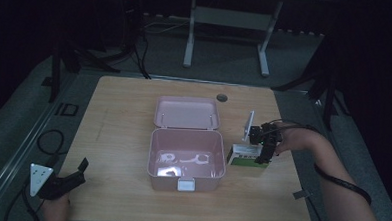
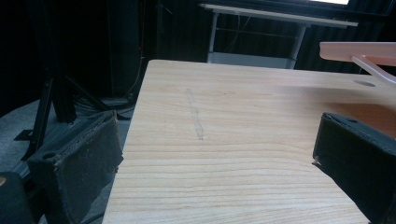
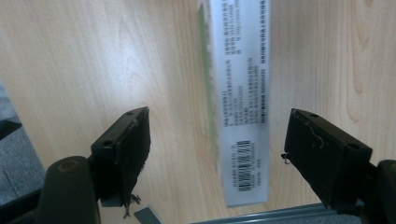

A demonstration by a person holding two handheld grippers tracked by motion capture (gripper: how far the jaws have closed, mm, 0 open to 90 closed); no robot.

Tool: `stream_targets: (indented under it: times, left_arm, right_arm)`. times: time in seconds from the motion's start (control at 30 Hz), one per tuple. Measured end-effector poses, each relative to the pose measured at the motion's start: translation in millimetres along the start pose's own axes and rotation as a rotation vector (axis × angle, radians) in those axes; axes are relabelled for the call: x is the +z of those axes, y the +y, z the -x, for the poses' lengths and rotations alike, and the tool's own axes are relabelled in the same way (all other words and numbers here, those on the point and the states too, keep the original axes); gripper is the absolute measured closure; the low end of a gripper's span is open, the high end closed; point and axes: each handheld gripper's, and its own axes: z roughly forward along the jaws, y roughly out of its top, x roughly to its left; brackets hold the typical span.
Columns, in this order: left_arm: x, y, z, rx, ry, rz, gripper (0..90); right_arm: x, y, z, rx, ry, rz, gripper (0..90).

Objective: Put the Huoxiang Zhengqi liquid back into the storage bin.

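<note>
On the wooden table point(image 1: 129, 112), the largest thing is the pink box point(image 1: 186, 157), standing at the centre with its lid point(image 1: 186, 112) thrown back toward twelve o'clock. A few small pale items lie on the box floor, too dim to identify. Just beside the box, at its three o'clock, lies the small white-and-green carton point(image 1: 248, 156), flat on the wood and not touching the box wall as far as I can tell.

The right gripper point(image 1: 265, 152) hangs directly over that carton, jaws spread wide to either side of it and gripping nothing; the right gripper view shows the carton point(image 3: 240, 102) running lengthwise between the two black pads with clear gaps on both sides. The left gripper point(image 1: 73, 177) rests at the table's seven o'clock corner, jaws likewise parted and empty, well apart from everything.

By my judgement the work is early: the box is already open, but the carton is not yet grasped, lifted or placed inside, and the lid is left to close.

As for writing, the carton's white face carries dense small print and a barcode near one end; none of it is legible.
</note>
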Motion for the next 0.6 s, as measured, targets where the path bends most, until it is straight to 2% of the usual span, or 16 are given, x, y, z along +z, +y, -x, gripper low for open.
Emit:
stream_targets:
  times: [0.3, 0.6]
  left_arm:
    - [0.2, 0.1, 0.1, 0.001, 0.0, -0.004, 1.0]
    - [0.5, 0.2, 0.3, 0.005, 0.0, -0.005, 1.0]
  right_arm:
    - [3.3, -1.2, 9.1, -0.007, 0.005, 0.008, 30.8]
    - [12.6, 1.1, 16.6, 0.002, 0.019, -0.002, 33.0]
